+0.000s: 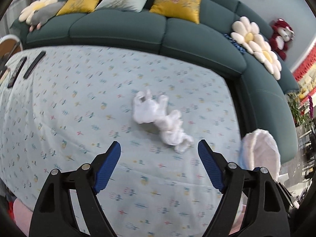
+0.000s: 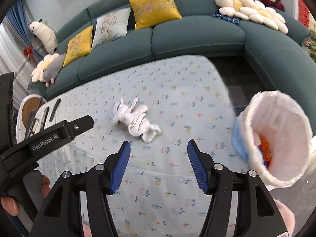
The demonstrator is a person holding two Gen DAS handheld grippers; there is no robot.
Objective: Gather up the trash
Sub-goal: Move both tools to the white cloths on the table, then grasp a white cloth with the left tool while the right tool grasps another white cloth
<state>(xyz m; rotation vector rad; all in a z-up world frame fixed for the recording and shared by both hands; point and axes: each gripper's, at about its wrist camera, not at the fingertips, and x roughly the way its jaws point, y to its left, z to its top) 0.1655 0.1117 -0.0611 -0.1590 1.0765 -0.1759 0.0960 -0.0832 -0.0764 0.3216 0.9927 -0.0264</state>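
a dark teal sectional sofa (image 2: 177, 37) curves across the top of both views, carrying 2 yellow cushions (image 2: 154, 7), a pale embroidered cushion (image 2: 110, 27) between them and white daisy-shaped pillows (image 2: 250, 9) at the upper right. below it, a table under a light blue floral tablecloth (image 1: 79, 118) fills the middle of each frame. at the right edge of the right wrist view sits a blue trash bin (image 2: 276, 138) lined with a white plastic bag, tilted in the fisheye, with orange and blue scraps inside. a crumpled white tissue wad (image 1: 162, 120) lies on the cloth near the centre, apart from both grippers and left of the bin. the left gripper (image 1: 159, 150) hovers just below the wad, blue-padded fingers spread wide, nothing between them. the right gripper (image 2: 159, 148) is likewise spread and empty, near the wad's lower end. 2 dark slim remotes (image 1: 25, 69) rest at the table's upper left.
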